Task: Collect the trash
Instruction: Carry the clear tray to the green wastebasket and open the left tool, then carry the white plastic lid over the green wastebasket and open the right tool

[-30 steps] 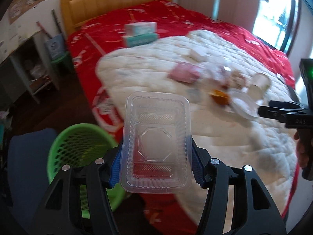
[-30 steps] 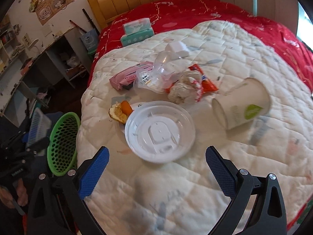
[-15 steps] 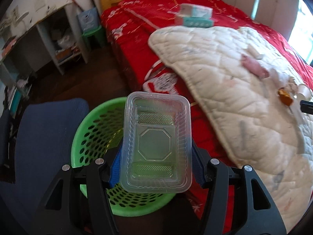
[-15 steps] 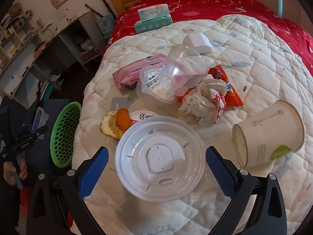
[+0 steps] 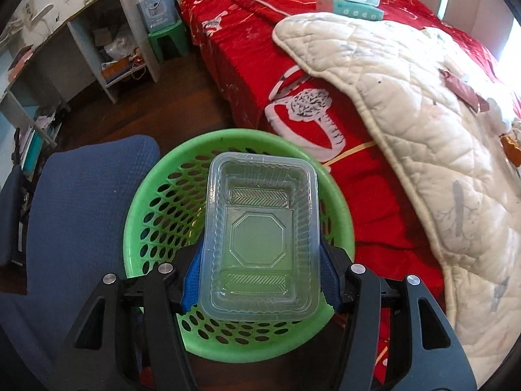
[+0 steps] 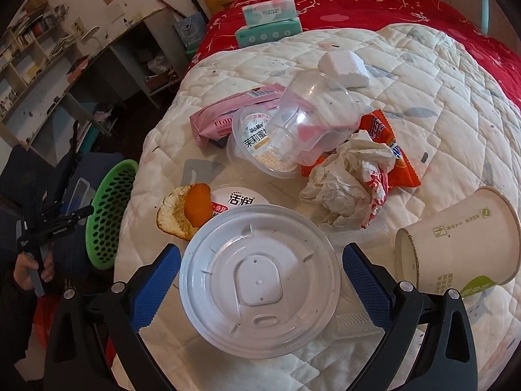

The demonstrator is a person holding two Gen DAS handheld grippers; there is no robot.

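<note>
Container [image 5: 260, 238] over the basket [image 5: 156, 202], chair [image 5: 81, 215] left, bed [image 5: 358, 104] right.

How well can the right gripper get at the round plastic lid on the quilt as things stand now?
Probably well. The right gripper has its jaws open on either side of the round plastic lid, with nothing lying on it. The orange peel only touches its far edge.

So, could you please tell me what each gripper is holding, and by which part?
Left gripper clamps the clear tray by its long sides; right gripper holds nothing.
</note>
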